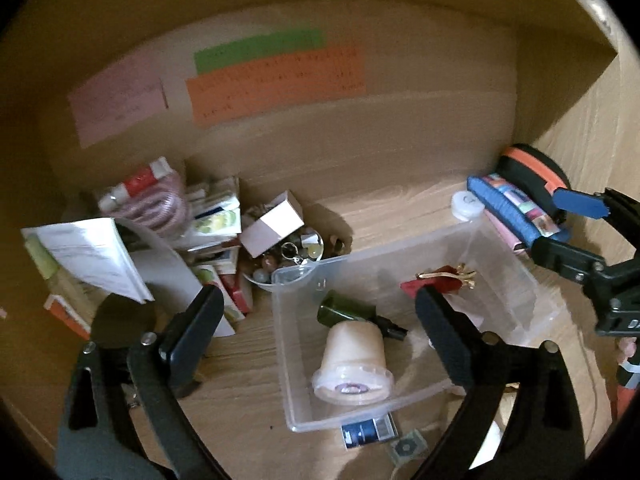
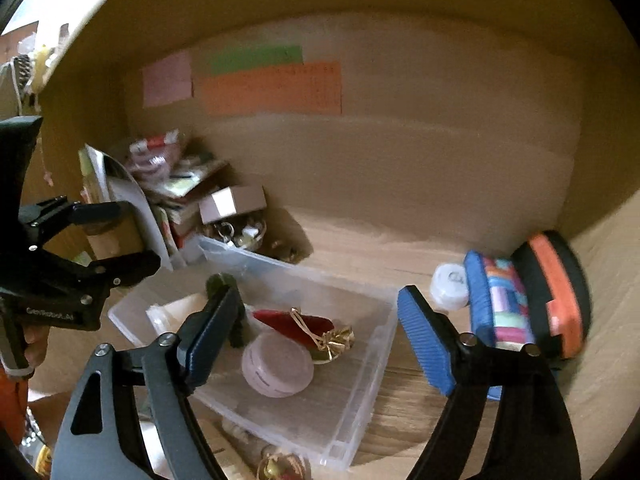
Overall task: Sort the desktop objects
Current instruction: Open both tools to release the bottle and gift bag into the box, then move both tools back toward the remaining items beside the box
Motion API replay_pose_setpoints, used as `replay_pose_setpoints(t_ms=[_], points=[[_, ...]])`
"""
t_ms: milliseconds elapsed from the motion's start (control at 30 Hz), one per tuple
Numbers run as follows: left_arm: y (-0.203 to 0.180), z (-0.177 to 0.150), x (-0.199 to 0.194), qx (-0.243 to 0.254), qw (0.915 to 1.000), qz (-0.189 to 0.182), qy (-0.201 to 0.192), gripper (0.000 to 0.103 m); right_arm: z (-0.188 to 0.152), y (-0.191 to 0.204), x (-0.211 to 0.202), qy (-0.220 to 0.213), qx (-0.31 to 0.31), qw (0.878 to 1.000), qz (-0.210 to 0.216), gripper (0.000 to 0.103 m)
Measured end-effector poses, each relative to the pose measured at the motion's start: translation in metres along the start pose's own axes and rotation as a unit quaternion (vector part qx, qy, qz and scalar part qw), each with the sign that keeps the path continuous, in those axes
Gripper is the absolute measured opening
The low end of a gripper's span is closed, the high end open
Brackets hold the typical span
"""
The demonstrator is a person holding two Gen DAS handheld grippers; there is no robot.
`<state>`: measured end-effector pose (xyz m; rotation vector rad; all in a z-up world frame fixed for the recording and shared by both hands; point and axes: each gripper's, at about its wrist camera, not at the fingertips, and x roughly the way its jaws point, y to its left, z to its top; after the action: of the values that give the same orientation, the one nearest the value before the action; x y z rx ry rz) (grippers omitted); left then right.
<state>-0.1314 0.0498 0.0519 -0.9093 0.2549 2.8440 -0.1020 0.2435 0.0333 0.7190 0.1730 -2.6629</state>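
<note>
A clear plastic bin (image 1: 516,280) sits on the wooden desk. It holds a cream cup (image 1: 352,360), a dark green bottle (image 1: 348,312) and a red and gold ornament (image 1: 444,278). The right wrist view shows the bin (image 2: 360,380) with the ornament (image 2: 312,326) and a round pink case (image 2: 278,366). My left gripper (image 1: 320,328) is open and empty above the bin. My right gripper (image 2: 320,336) is open and empty over the bin's right part; it also shows in the left wrist view (image 1: 556,224), at the right.
A pile of boxes, papers and a bowl of trinkets (image 1: 296,252) lies at the back left. A blue pouch (image 2: 500,300), a black and orange case (image 2: 556,292) and a white round lid (image 2: 450,284) lie at the right. Cardboard walls enclose the desk.
</note>
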Motion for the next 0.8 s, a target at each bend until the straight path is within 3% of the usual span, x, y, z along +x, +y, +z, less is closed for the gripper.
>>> replay_pose_setpoints(t_ms=[367, 800], points=[[-0.006, -0.024, -0.044, 0.012, 0.9997, 0.006, -0.02, 0.101, -0.012, 0.014, -0.069, -0.046, -0.01, 0.999, -0.015, 0.087], [-0.014, -0.075, -0.054, 0.004, 0.9997, -0.018, 0.015, 0.101, -0.053, 0.023, -0.094, -0.021, -0.009, 0.999, -0.027, 0.088]])
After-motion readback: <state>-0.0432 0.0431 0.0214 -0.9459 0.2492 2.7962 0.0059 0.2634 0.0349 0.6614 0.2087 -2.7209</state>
